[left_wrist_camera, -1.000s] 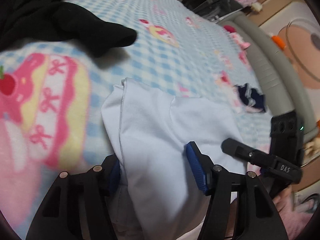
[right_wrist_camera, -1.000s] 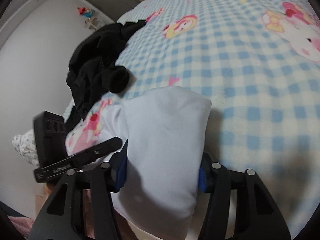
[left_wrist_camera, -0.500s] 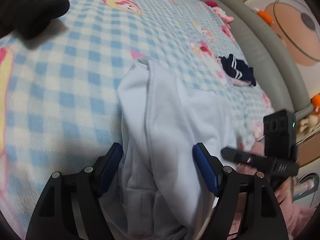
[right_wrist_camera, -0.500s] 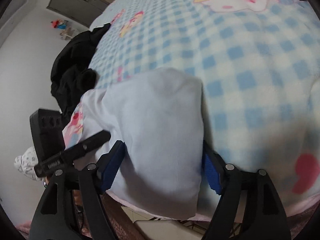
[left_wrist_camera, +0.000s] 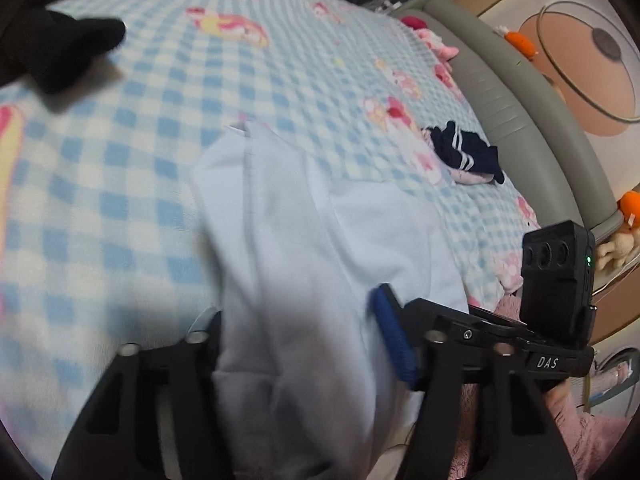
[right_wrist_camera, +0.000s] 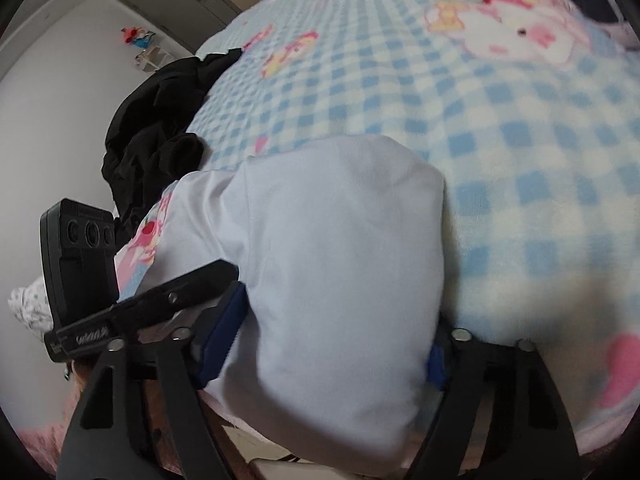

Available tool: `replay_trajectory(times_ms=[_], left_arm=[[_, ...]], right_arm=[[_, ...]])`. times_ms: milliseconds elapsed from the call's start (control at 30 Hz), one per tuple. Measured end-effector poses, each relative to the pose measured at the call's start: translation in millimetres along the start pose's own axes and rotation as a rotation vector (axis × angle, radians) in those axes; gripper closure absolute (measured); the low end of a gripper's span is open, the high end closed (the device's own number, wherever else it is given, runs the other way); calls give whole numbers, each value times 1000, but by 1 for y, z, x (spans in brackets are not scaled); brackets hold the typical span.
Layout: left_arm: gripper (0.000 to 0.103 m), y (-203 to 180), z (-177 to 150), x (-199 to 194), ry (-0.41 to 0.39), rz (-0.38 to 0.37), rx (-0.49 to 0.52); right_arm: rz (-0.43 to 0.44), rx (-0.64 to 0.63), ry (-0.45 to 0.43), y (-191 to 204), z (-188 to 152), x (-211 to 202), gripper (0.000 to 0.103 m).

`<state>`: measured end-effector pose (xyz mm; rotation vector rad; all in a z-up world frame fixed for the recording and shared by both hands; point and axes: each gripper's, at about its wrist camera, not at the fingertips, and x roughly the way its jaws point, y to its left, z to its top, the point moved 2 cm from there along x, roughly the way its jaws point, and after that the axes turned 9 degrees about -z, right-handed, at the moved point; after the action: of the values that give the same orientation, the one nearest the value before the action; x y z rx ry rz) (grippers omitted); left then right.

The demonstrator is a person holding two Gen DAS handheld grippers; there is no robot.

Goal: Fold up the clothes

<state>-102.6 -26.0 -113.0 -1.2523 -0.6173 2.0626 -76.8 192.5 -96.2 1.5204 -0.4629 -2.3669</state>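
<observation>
Lying at the bed's near edge, the shirt (left_wrist_camera: 304, 248) is a pale blue bundle with layers lapped over each other; a seam line and an overlapping panel show in the left view, a rounded fold end in the right view. So some folding is in it, though the bundle looks loose and lumpy, part of it hanging over the bed's edge toward the person. Judged: mid-fold or being shifted as a bundle; final squaring looks left to do.

Left claw (left_wrist_camera: 300, 344): fingers wide apart, shirt lying between them and spilling over them; no pinch visible (cloth hides the left pad). Right claw (right_wrist_camera: 332, 336): likewise spread, blue pads on either side of the bundle's near end, cloth bulging between. Both seem to cradle or scoop, not clamp.

Black heap (right_wrist_camera: 160, 136) sits at the bed's far left edge, well apart from the shirt: crumpled, not folded. Small navy piece (left_wrist_camera: 464, 152) with white stripes lies near the bed's right edge by the grey rail (left_wrist_camera: 520, 92); its state cannot be told.

Checked blanket (right_wrist_camera: 500, 120) bare elsewhere.
</observation>
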Motion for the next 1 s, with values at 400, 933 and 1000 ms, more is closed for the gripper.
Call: replay_trajectory(times_ms=[400,933,1000], left_arm=[[61,-42,-46,-17,-50,214,181],[37,4,-30,-27,-95,65,-33],[37,5,-30,-17,-76,42,-43]], right_arm=[[-124,-316,-184,31,-54,-40,48],[213,99,-50,-45,-25,-24,34],[217,91,-34,-43,-23,-17,32]])
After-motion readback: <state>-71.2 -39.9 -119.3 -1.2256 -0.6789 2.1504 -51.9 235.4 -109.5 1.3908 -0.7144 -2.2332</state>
